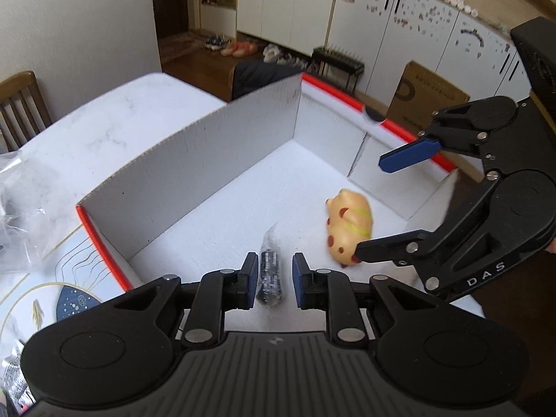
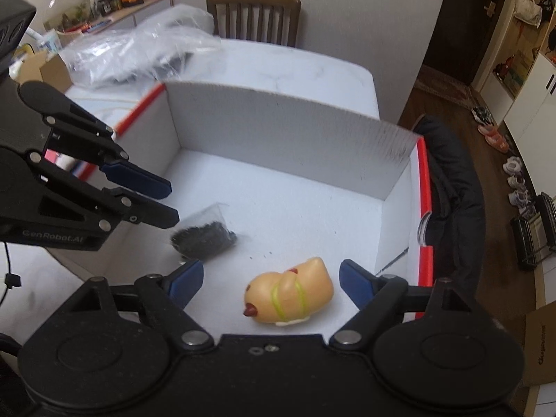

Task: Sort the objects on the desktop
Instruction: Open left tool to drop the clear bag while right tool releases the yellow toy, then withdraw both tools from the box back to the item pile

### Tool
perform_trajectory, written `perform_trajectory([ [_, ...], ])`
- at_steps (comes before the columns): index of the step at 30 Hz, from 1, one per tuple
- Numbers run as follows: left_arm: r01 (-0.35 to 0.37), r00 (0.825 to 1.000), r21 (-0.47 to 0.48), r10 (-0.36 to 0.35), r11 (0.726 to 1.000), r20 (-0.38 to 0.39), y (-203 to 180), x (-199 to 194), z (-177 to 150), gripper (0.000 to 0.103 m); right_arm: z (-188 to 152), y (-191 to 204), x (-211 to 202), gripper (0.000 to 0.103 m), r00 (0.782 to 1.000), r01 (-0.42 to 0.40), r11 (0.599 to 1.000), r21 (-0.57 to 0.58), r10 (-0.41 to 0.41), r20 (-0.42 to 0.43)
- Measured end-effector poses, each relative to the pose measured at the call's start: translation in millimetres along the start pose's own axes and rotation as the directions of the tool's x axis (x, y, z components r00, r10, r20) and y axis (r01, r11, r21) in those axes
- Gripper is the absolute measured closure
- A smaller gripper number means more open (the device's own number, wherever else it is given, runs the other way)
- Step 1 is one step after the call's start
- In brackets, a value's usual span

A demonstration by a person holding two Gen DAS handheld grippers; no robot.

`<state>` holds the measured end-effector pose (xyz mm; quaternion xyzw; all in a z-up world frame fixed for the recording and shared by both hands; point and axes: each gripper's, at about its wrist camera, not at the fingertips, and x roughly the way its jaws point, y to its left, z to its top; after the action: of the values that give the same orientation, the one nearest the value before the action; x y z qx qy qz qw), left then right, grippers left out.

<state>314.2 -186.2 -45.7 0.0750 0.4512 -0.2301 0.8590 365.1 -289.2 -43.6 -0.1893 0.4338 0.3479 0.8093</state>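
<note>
as we look down both tongs, everything sits inside the white cardboard box (image 1: 208, 160) with its red rim, which rests on the pale marble-look table (image 1: 121, 118). we've got the left gripper (image 1: 274, 260) pinched down to its narrowest, pads close together with only a slim gap. through that gap we see the small clear bag of black bits (image 1: 271, 274) on the box floor. it's blurred, and we cannot tell whether the pads catch any of its plastic. from the right wrist view the left gripper (image 2: 170, 203) hangs just above and to the left of that bag (image 2: 205, 238), whose clear corner pokes up near the lower finger.

over on the other side, the right gripper (image 2: 271, 269) stands wide apart, released, blue pads clear of anything. the peach toy figure (image 2: 292, 295), banded in yellow-green with red-brown spots, lies on its side on the box floor between those spread fingers, touching neither. from the left wrist view we catch the same right gripper (image 1: 371, 208) coming in from the right. its lower finger crosses in front of the toy (image 1: 347, 222), near the box's right wall.

bag and toy lie near each other, apart. beyond the box (image 2: 278, 132) we spot crumpled clear plastic bags (image 2: 139, 52) on the table and a wooden chair (image 2: 253, 17).
</note>
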Motion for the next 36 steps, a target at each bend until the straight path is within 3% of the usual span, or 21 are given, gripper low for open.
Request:
perform_trajectory([
  [17,-0.015,0.986,-0.073,0.027,0.997,0.163,-2,-75,-41,0.083,0,42,-52,0.012,0.982,-0.072,0.997,-0.019,0.075,0.175],
  [20,-0.017,0.984,-0.096,0.034,0.995,0.173,6,-85,-53,0.072,0,53,-53,0.011,0.98,-0.083,0.996,-0.014,0.085,0.182],
  [21,-0.019,0.983,-0.105,0.037,0.994,0.178,10,-89,-58,0.057,1,58,-54,0.011,0.979,-0.083,0.997,-0.013,0.083,0.185],
  [22,-0.018,0.983,-0.114,0.038,0.993,0.182,13,-91,-61,0.033,1,62,-54,0.011,0.979,-0.083,0.997,-0.012,0.083,0.186],
  [23,-0.017,0.981,-0.12,0.039,0.993,0.188,16,-94,-65,0.029,2,66,-55,0.01,0.979,-0.082,0.997,-0.011,0.083,0.188],
  [27,-0.005,0.981,-0.141,0.032,0.99,0.193,29,-103,-80,0.028,4,83,-56,0.009,0.978,-0.07,0.998,-0.003,0.069,0.198],
  [36,-0.024,0.974,-0.168,0.061,0.985,0.219,60,-127,-116,0.009,8,126,-55,0.007,0.976,-0.07,0.997,0.023,0.063,0.207],
])
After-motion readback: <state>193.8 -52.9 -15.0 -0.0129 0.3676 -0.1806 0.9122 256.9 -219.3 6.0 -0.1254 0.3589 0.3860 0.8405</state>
